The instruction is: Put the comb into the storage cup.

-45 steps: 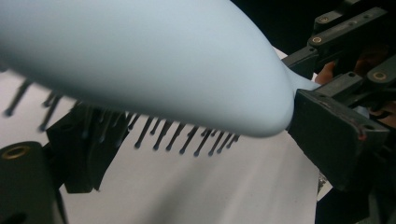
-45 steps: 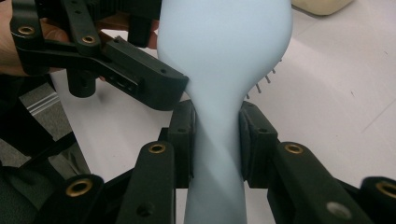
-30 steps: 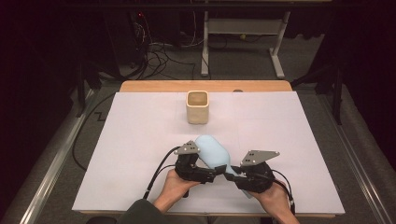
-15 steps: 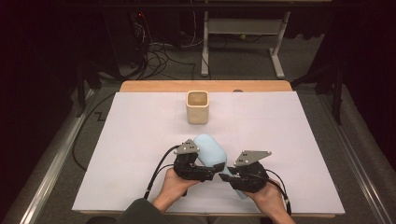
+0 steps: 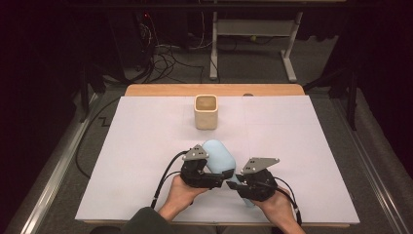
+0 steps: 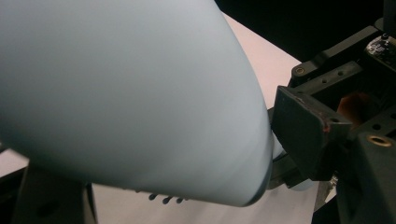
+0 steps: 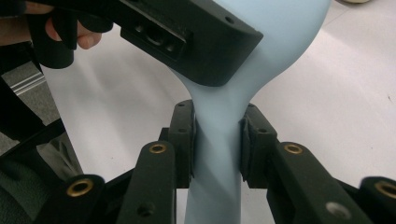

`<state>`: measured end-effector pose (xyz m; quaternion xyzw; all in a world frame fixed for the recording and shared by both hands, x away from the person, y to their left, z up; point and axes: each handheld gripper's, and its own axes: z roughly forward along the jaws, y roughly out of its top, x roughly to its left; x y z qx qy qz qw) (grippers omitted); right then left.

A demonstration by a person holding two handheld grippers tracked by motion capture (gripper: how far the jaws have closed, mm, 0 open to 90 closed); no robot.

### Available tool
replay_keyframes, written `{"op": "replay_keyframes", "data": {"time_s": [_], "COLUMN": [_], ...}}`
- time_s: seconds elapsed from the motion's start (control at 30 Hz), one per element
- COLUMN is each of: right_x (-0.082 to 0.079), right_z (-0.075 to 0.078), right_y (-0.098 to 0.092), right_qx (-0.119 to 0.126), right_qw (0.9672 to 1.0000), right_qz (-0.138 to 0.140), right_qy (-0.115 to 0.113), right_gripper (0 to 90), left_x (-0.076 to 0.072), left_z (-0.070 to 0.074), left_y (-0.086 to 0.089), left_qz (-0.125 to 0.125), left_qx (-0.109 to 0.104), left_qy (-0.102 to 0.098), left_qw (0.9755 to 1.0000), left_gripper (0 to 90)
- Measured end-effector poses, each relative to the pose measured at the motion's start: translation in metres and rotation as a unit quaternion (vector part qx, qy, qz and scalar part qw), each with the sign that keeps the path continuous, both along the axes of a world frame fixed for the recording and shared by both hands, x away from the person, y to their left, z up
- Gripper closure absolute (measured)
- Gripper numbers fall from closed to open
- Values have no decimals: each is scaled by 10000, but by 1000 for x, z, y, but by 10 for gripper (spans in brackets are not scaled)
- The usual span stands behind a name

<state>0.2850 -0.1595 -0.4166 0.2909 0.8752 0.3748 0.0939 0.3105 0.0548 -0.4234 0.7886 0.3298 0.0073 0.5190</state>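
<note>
Fingers [image 7: 184, 140] of the right gripper [image 7: 217, 140] were clamped on the narrow neck of a pale blue object [image 7: 219, 121], one pad on each side, pressing flat against it. The object [image 5: 220, 157] widened away from that neck into a rounded bulb, and it lay low over the bench [image 5: 146, 131] near the person's edge. Around the wide end, the left gripper [image 5: 210, 176] had just been closing its fingers, with the blue bulb [image 6: 130, 93] between them; one black finger [image 6: 306, 130] stood close beside the curved blue surface, and whether its pad was already pressing on it could not be told. Both grippers met at the object, the left hand [image 5: 182, 192] on its left side and the right hand [image 5: 280, 207] on its right. Beyond the object, farther from the person, a cream square cup [image 5: 206, 111] stood upright and well apart from it on the white sheet covering the bench.
</note>
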Motion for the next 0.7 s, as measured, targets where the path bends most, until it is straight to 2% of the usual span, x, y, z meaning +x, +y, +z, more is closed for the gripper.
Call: {"op": "replay_keyframes", "data": {"time_s": [0.17, 0.27, 0.33, 0.4, 0.47, 0.5, 0.53, 0.57, 0.63, 0.7], "right_x": [1, 2, 4, 5, 6, 6, 7, 8, 9, 11], "right_z": [0, -1, -2, -2, -1, 1, 2, 3, 4, 4], "right_y": [2, 4, 5, 6, 7, 7, 8, 10, 13, 14], "right_qx": [4, -25, -49, -36, 44, 125, 168, 146, 157, 139], "right_qw": [10000, 10000, 10000, 10000, 10000, 9999, 9998, 9999, 9999, 9999], "right_qz": [-33, -38, -55, -45, -44, -55, -44, -38, -26, 12], "right_qy": [-3, -2, 8, -17, -14, -12, -11, -30, -33, -31], "right_gripper": [713, 713, 713, 713, 714, 714, 714, 714, 715, 714], "left_x": [0, -1, -2, -1, 0, -3, -5, -5, -5, -4], "left_z": [2, 4, 6, 8, 7, 7, 9, 11, 16, 19], "left_y": [2, 1, 2, 3, 2, -1, -3, -3, -3, -3], "left_qz": [-1, -38, -39, -55, -238, -245, -230, -220, -214, -223], "left_qx": [-7, 118, 124, 91, 38, 133, 204, 220, 187, 260], "left_qy": [53, -51, -94, -23, 168, 60, -76, -139, -176, -193], "left_qw": [10000, 9999, 9999, 9999, 9996, 9996, 9995, 9994, 9994, 9992], "left_gripper": [289, 311, 330, 339, 379, 416, 416, 432, 475, 486]}}
